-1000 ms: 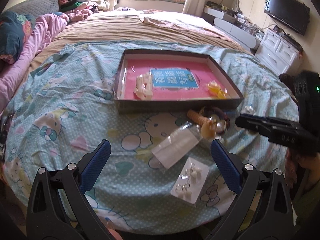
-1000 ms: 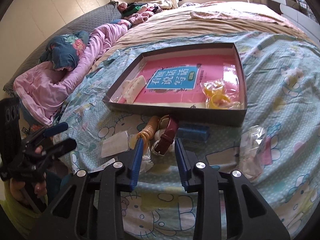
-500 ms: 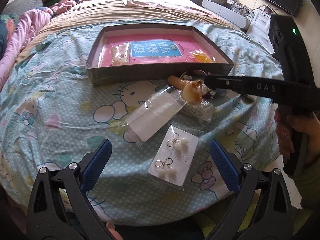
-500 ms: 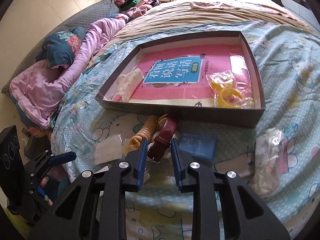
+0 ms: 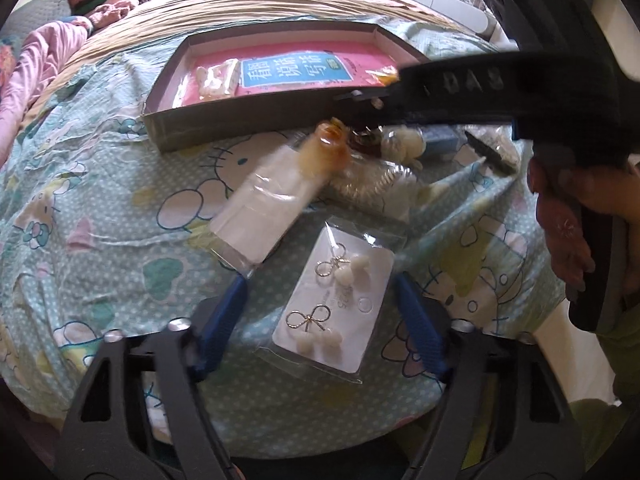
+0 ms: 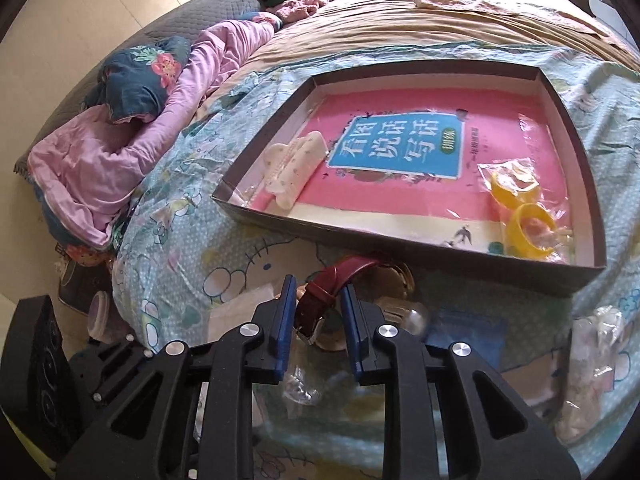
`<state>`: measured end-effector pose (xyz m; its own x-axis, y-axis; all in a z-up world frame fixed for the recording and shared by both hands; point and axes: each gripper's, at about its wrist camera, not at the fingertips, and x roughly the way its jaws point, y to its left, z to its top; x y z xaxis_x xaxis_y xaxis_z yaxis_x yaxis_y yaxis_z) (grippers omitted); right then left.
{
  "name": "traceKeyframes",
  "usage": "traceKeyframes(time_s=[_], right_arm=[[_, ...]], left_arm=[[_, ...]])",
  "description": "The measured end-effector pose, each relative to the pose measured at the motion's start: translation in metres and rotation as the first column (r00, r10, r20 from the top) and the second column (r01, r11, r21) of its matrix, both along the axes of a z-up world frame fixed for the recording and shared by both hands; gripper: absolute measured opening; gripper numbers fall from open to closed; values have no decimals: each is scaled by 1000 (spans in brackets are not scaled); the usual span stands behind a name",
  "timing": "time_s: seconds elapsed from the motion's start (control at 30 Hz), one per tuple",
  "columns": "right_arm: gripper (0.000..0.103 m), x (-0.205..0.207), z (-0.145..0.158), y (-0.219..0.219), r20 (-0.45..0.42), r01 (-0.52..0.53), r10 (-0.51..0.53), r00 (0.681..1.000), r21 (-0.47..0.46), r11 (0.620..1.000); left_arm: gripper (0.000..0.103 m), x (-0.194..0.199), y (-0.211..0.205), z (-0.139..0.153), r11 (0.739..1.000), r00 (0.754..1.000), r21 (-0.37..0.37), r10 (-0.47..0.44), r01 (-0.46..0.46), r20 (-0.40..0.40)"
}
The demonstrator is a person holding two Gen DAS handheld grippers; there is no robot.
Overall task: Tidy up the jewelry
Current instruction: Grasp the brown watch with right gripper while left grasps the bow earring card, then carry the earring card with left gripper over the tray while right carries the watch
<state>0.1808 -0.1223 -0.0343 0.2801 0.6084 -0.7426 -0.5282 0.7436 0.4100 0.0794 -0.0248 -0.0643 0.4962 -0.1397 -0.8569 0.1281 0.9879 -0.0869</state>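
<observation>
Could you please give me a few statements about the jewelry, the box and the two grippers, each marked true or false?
1. The earring card lies between the left gripper fingers. True.
2. The right gripper straddles the red watch strap. True.
3. The yellow rings lie on the blanket outside the box. False: they are inside it.
4. The white hair clip lies at the box's right end. False: left end.

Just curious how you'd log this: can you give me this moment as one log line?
left claw: open around earring card | right claw: narrowed around red watch strap | box: hair clip, yellow rings
</observation>
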Motion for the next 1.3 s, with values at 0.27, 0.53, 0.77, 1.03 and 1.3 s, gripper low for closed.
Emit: traceKeyframes(time_s=[0.27, 0.53, 0.77, 1.03, 1.3], right_arm=[[20, 0, 19, -8, 0, -12, 12, 1000, 97, 995], [20, -6, 44, -14, 42, -27, 21, 999, 140, 990], [20, -7, 56, -19, 75, -23, 11, 997, 153, 988], [20, -7, 68, -27, 115, -13, -7, 993, 167, 986], [20, -4, 76, -31, 154, -11, -15, 988, 164, 986]], left_arm=[[40, 0, 11, 8, 999, 1000, -47, 7, -6, 19], [39, -6, 27, 31, 994, 996, -101, 44, -36, 81], [39, -3, 48, 44, 988, 988, -122, 106, -92, 108], [39, 5, 70, 60, 977, 972, -136, 181, -162, 147], [39, 13, 91, 80, 967, 956, -147, 234, -209, 178]])
